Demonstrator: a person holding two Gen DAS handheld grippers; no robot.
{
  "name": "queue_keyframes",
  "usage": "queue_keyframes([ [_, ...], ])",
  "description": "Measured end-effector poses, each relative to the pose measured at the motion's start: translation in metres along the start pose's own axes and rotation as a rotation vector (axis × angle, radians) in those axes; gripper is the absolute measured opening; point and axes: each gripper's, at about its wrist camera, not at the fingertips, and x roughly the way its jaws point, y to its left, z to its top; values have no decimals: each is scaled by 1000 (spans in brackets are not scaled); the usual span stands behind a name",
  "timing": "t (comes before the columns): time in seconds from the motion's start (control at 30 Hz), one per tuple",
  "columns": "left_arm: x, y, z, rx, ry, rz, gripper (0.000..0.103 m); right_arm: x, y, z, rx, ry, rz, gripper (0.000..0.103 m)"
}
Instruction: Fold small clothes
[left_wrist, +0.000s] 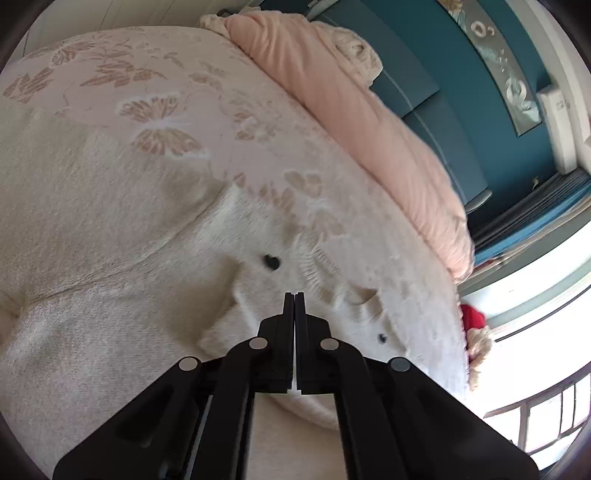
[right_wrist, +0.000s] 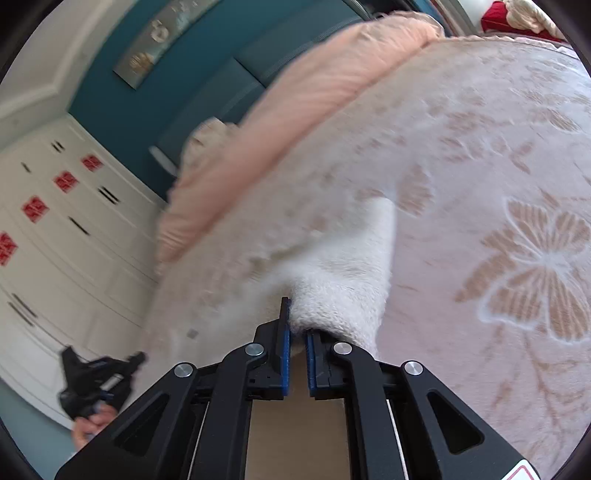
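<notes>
On the bed, a white fluffy garment (left_wrist: 258, 236) lies spread over the pink butterfly-patterned bedspread (left_wrist: 110, 110); two small dark buttons (left_wrist: 271, 261) mark its surface. Left gripper (left_wrist: 294, 295): fingers pressed together, tips over the garment near a raised fold; whether any cloth sits between them cannot be told. Right gripper (right_wrist: 295, 317): fingers clamped on a knitted edge of the garment (right_wrist: 343, 291), which is lifted off the bedspread (right_wrist: 498, 166) and runs away from the tips in a white band; the view is blurred. Along the far side of the bed a peach quilt (left_wrist: 351, 110) lies rolled against the teal headboard (left_wrist: 424, 110); it bounds the working area on that side. The bedspread beyond the garment lies flat. In the right wrist view, the left gripper (right_wrist: 138, 357) shows low at the bed's edge, held by a hand (right_wrist: 88, 424), with a white wardrobe (right_wrist: 55, 240) behind it; a red item (left_wrist: 471, 317) sits past the bed's edge near the window.
</notes>
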Motion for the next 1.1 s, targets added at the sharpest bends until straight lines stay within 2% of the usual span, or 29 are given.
queue_keyframes([
  [0.03,11,10,-6,-2,42,46,0,20,-22,-5,56,93,-71,6],
  [0.07,17,23,-12,-30,77,74,0,28,-40,-10,109,133,-70,6],
  [0.1,20,34,-17,-69,90,70,0,21,-43,-10,121,96,-34,6],
  [0.17,16,45,-25,-94,66,66,0,8,-30,-6,73,47,-17,9],
  [0.2,14,50,-28,-92,72,73,0,8,-27,-6,44,41,-37,9],
  [0.27,10,55,-34,-102,81,63,0,17,-26,-12,10,106,-140,9],
  [0.3,3,58,-35,-113,84,49,0,12,-23,-16,10,99,-145,10],
  [0.33,-7,61,-34,-118,79,41,2,0,-16,-22,1,78,-147,16],
  [0.37,-19,67,-33,-114,67,43,12,-12,-5,-29,-29,64,-157,19],
  [0.4,-33,73,-31,-103,47,52,29,-25,9,-40,-71,54,-175,27],
  [0.43,-50,82,-28,-92,14,74,39,-40,20,-55,-114,43,-186,42],
  [0.47,-69,93,-24,-84,-31,107,55,-54,32,-71,-163,33,-189,49],
  [0.5,-89,109,-17,-76,-85,153,63,-69,41,-90,-213,28,-194,56],
  [0.53,-108,125,-9,-73,-128,206,68,-82,50,-111,-265,29,-200,57],
  [0.57,-125,144,0,-79,-163,258,78,-92,57,-132,-322,43,-205,57],
  [0.6,-141,165,11,-95,-192,303,81,-103,59,-154,-364,64,-215,58],
  [0.7,-188,236,46,-223,-269,408,82,-126,59,-209,-374,147,-205,59],
  [0.8,-222,302,75,-387,-335,481,81,-136,52,-245,-265,235,-184,61],
  [0.83,-227,322,82,-439,-337,482,81,-136,48,-252,-214,267,-182,61],
  [0.9,-229,350,91,-519,-338,442,78,-142,45,-266,-154,272,-196,62],
  [0.97,-228,354,102,-517,-347,451,75,-145,49,-266,-145,274,-216,62],
  [1.03,-216,346,115,-465,-306,455,35,-147,55,-263,-153,283,-230,62],
  [1.07,-206,341,123,-450,-253,439,8,-148,58,-261,-158,282,-231,62],
  [1.1,-200,330,128,-433,-229,435,10,-150,61,-258,-166,275,-230,62],
])
